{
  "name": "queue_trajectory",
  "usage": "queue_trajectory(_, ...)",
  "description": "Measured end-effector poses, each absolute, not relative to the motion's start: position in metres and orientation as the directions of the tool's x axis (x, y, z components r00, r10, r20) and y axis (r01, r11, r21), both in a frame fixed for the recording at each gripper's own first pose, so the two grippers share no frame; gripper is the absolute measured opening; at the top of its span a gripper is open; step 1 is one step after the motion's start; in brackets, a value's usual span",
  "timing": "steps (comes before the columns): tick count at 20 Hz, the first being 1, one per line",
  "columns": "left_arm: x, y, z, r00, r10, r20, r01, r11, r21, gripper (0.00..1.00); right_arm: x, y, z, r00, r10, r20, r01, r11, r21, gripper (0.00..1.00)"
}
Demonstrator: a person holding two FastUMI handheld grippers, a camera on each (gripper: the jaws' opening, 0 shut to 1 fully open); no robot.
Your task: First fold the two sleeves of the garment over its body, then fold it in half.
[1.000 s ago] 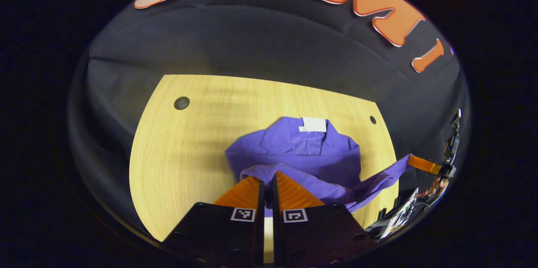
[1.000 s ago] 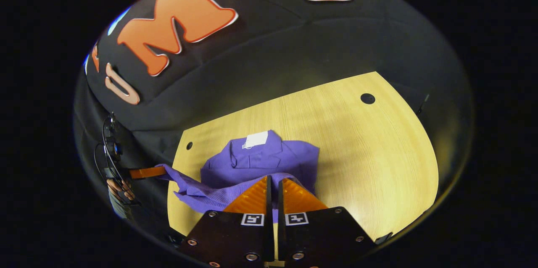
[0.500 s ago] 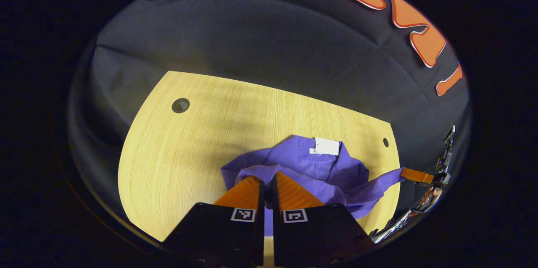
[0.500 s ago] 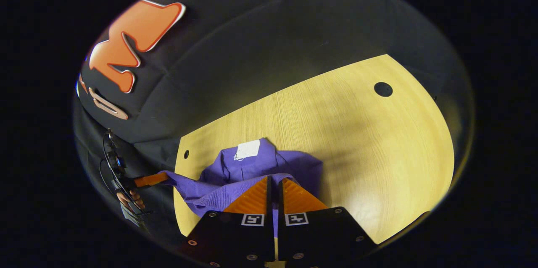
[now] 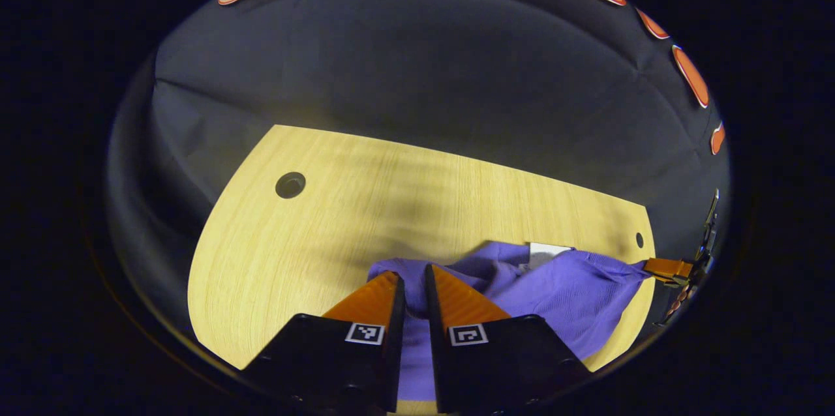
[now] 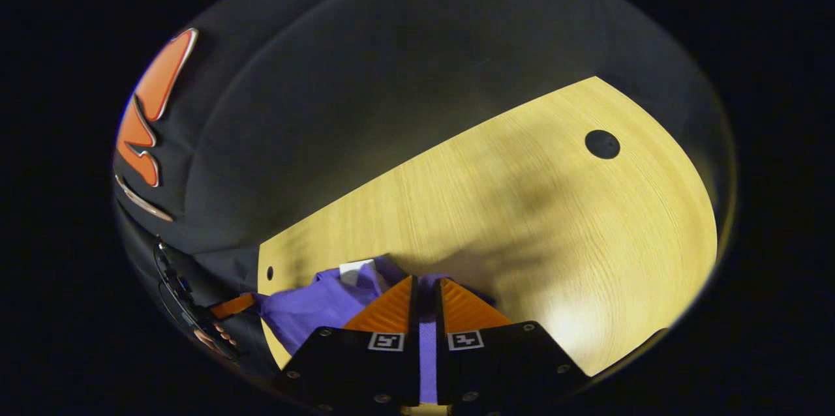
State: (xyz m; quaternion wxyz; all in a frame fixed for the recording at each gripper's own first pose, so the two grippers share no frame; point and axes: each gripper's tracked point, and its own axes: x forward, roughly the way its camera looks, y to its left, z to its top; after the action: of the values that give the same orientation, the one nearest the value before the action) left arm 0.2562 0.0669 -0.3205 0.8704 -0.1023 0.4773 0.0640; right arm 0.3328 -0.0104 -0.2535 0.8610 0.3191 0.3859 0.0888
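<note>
We observed the purple garment lying on the near part of the wooden table, with its lower hem raised off the surface and stretched between the two grippers. In the left gripper view, the left gripper had its jaws pressed nearly together — pinching one corner of the hem. In the right gripper view, the right gripper held the other corner in the same manner, fabric visible in the narrow gap between its fingers. The lifted cloth hung over the garment's body and partly covered the white tag at the collar. Each view also showed the opposite gripper at the frame's edge, the hem pulled taut toward it — a hand was visible there in the right gripper view
</note>
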Motion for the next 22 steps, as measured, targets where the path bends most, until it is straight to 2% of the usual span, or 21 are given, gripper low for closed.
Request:
queue_trajectory(1,0.261,0.07,-0.317,0.555,0.038,-0.831,-0.205,0.974,-0.092,0.28,0.338,-0.015,-0.252,0.706,0.369,-0.604,0.104,0.79,0.604,0.2)
queue_trajectory(2,0.267,0.078,-0.31,0.575,0.077,-0.814,-0.201,0.978,-0.05,0.35,0.341,-0.019,-0.247,0.723,0.35,-0.596,0.108,0.794,0.598,0.25)
queue_trajectory(3,0.274,0.09,-0.298,0.606,0.128,-0.785,-0.204,0.979,0.002,0.39,0.339,-0.024,-0.24,0.736,0.343,-0.584,0.108,0.792,0.601,0.35)
queue_trajectory(5,0.28,0.097,-0.285,0.637,0.157,-0.755,-0.173,0.983,0.059,0.42,0.335,-0.031,-0.226,0.754,0.331,-0.568,0.115,0.784,0.609,0.43)
queue_trajectory(7,0.278,0.095,-0.271,0.655,0.169,-0.737,-0.168,0.983,0.076,0.71,0.327,-0.036,-0.212,0.777,0.313,-0.545,0.098,0.796,0.597,0.51)
queue_trajectory(11,0.268,0.086,-0.242,0.726,0.155,-0.67,-0.181,0.983,0.032,0.78,0.299,-0.038,-0.174,0.831,0.271,-0.486,0.036,0.846,0.533,0.67)
queue_trajectory(12,0.264,0.086,-0.231,0.747,0.158,-0.645,-0.181,0.983,0.032,0.78,0.293,-0.038,-0.165,0.847,0.253,-0.468,0.024,0.86,0.51,0.62)
queue_trajectory(13,0.26,0.086,-0.219,0.773,0.155,-0.615,-0.172,0.985,0.032,0.77,0.286,-0.039,-0.156,0.861,0.236,-0.451,0.015,0.873,0.487,0.83)
queue_trajectory(15,0.252,0.076,-0.199,0.821,0.138,-0.555,-0.144,0.989,0.033,0.78,0.273,-0.035,-0.146,0.88,0.214,-0.423,-0.011,0.901,0.433,0.92)
queue_trajectory(16,0.246,0.068,-0.189,0.838,0.125,-0.531,-0.126,0.991,0.035,0.81,0.268,-0.034,-0.142,0.889,0.2,-0.413,-0.018,0.915,0.403,0.94)
queue_trajectory(17,0.241,0.066,-0.18,0.851,0.123,-0.51,-0.117,0.992,0.044,0.9,0.261,-0.031,-0.139,0.894,0.191,-0.404,-0.028,0.926,0.377,0.95)
queue_trajectory(19,0.231,0.057,-0.159,0.878,0.131,-0.461,-0.108,0.991,0.078,0.99,0.249,-0.026,-0.127,0.91,0.179,-0.375,-0.044,0.939,0.342,0.95)
queue_trajectory(22,0.21,0.04,-0.128,0.914,0.107,-0.391,-0.067,0.991,0.114,0.99,0.24,-0.022,-0.112,0.939,0.143,-0.312,-0.057,0.961,0.272,0.95)
